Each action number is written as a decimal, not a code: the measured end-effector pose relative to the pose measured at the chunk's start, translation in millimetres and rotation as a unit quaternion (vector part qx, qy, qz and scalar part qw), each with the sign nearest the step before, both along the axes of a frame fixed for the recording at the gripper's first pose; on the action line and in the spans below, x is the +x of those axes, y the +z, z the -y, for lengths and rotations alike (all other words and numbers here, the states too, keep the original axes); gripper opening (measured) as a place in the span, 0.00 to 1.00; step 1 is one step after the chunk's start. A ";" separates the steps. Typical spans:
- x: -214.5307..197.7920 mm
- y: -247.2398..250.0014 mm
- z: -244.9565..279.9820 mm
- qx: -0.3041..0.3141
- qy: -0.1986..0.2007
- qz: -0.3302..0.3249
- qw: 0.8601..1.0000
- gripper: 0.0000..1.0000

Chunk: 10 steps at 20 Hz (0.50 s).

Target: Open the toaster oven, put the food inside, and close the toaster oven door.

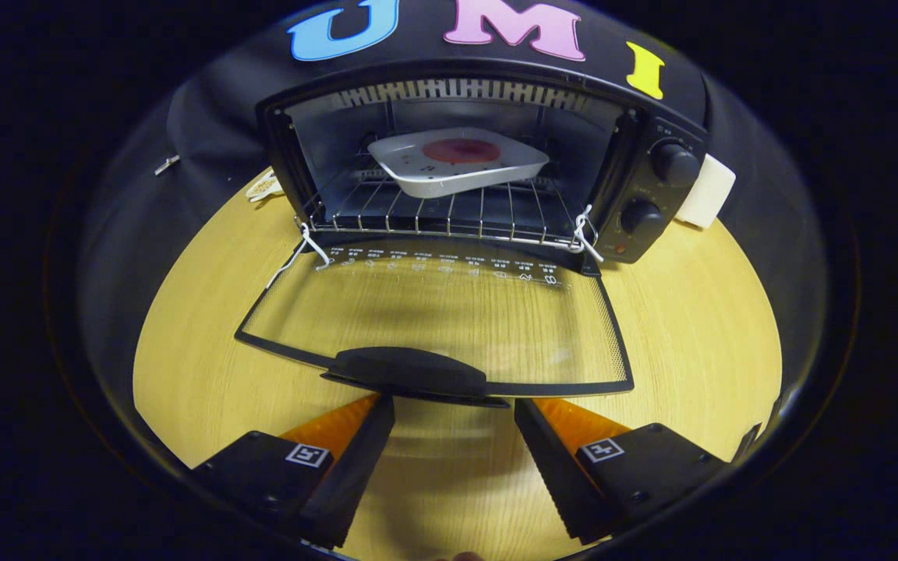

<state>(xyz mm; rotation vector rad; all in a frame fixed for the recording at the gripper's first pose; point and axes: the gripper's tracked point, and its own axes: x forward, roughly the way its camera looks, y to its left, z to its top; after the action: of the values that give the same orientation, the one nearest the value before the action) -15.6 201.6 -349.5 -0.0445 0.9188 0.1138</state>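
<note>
- The toaster oven (464, 167) stands open at the far side of the desk (683, 327), against the booth's black cloth wall; the opening step reads as done
- Inside the oven, a white dish (457, 167) carrying a round reddish piece of food (461, 150) sits on the wire rack (433, 212), toward the back of the cavity; the loading step looks complete as well
- The glass door (433, 315) hangs folded down flat in front of the oven, its dark handle (410, 372) at the edge farthest from the oven
- White cords (585, 238) are tied at both hinge corners of the door
- Two control knobs (671, 164) sit on the oven's panel beside the cavity, and a white block (708, 191) lies just past that panel
- The tool (454, 417) sits just short of the door handle, fingers spread wide and holding nothing, one tip to each side of the handle's span
- What remains, by this judgement, is only the last step: lifting the door by its handle and swinging it up against the oven until it shuts
</note>
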 end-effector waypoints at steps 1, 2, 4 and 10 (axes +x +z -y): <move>-0.3 4.5 -0.8 -0.004 0.007 0.009 1.000 1.00; -0.2 10.1 -1.5 -0.006 0.015 0.018 1.000 1.00; -1.2 23.3 -3.3 0.002 0.025 0.032 0.999 1.00; 10.6 77.8 0.1 0.074 0.001 0.080 0.994 1.00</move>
<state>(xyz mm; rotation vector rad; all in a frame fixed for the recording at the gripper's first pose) -5.0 201.5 -271.7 0.0822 0.7474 0.1778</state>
